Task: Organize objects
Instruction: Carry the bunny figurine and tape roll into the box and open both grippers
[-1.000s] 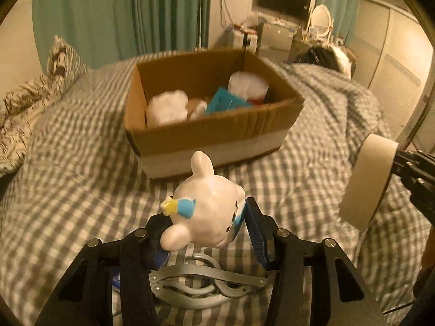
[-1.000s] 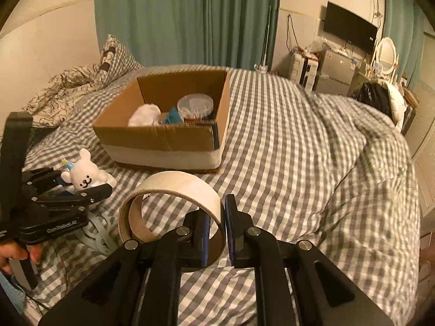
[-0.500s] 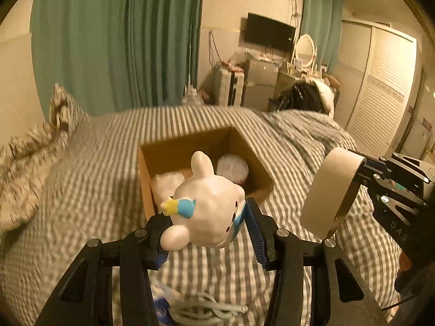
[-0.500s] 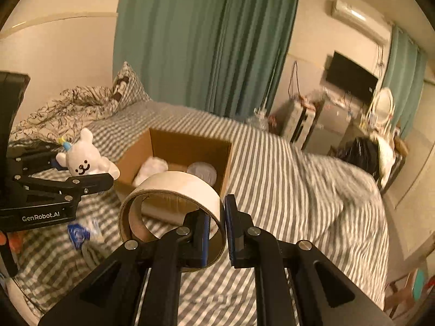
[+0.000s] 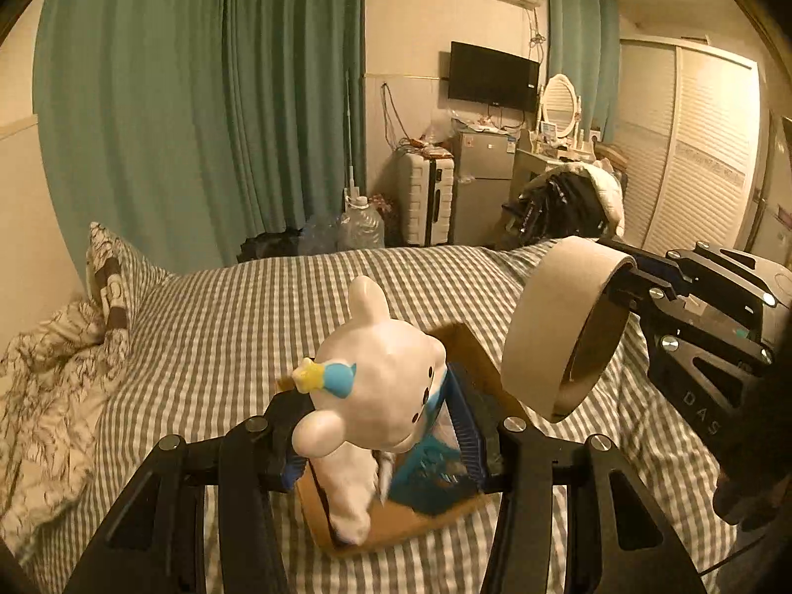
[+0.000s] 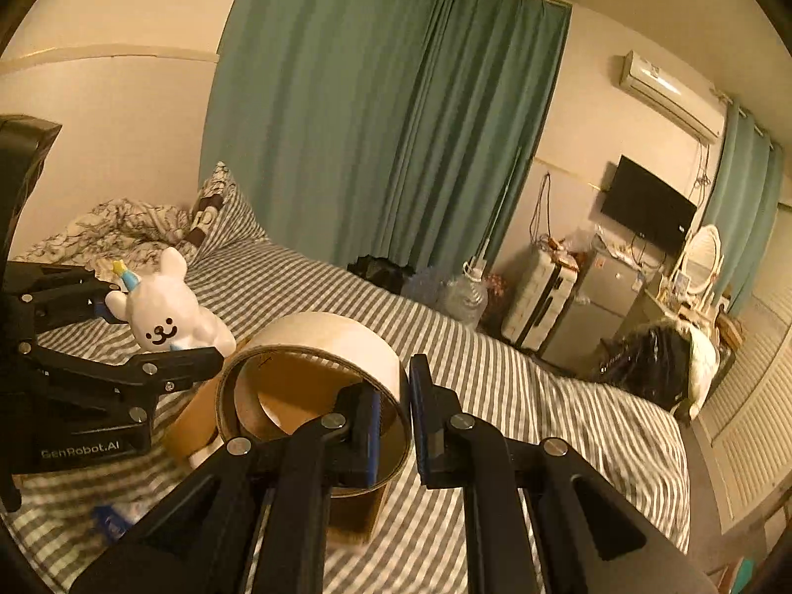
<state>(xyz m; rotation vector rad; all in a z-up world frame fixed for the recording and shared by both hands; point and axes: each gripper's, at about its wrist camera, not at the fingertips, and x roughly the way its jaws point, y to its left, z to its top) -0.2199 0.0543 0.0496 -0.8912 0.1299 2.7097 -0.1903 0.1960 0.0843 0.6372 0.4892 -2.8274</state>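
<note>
A white bear figurine with a blue party hat sits between the pads of my left gripper, which is shut on it. Right under it lies the open cardboard box, with teal and white items inside. My right gripper is shut on the wall of a wide beige tape roll, one finger inside the ring and one outside. The right wrist view shows the bear figurine in the left gripper, to the left above the box. In the left wrist view the tape roll hangs right of the bear.
The box stands on a grey checked bed cover, with a pillow and a crumpled quilt at the left. A small blue packet lies on the bed. Green curtains, a suitcase, a fridge and a wardrobe stand beyond the bed.
Both grippers have risen with their loads and moved forward over the box. The box now sits low and mostly hidden behind the bear and the tape roll.
</note>
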